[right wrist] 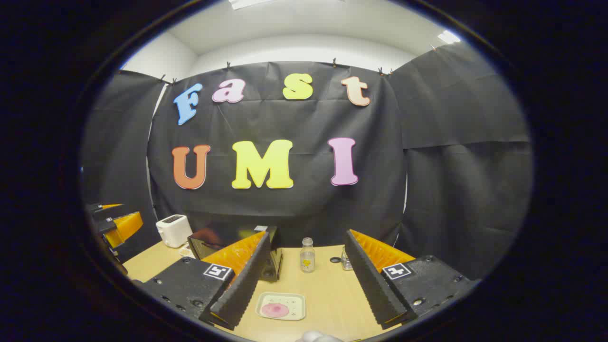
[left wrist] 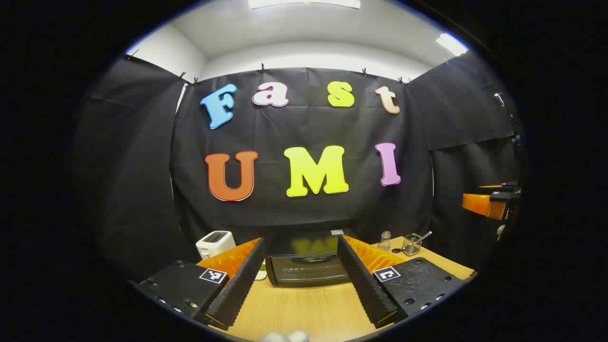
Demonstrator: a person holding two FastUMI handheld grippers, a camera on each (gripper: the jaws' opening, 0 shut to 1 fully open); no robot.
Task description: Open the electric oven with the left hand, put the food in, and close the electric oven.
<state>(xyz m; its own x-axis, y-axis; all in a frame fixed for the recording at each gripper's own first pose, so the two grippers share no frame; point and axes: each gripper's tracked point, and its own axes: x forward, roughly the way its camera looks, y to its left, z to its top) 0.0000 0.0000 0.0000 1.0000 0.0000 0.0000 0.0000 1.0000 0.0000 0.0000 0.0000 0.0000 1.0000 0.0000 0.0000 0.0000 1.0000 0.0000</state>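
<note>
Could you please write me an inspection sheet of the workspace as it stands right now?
Surface: wooden table, bare in front of the oven.
Job's things: electric oven with its door closed, straight ahead of the left gripper; food on a small tray on the table between the right gripper's fingers.
Clutter: white toaster left of the oven; small glass bottle; glass jar; wire holder with a utensil.
Grippers: left gripper open, holding nothing, off the oven; right gripper open, holding nothing, above the tray.
Cables: nothing seen.
Surroundings: black cloth wall, white ceiling with lights.
</note>
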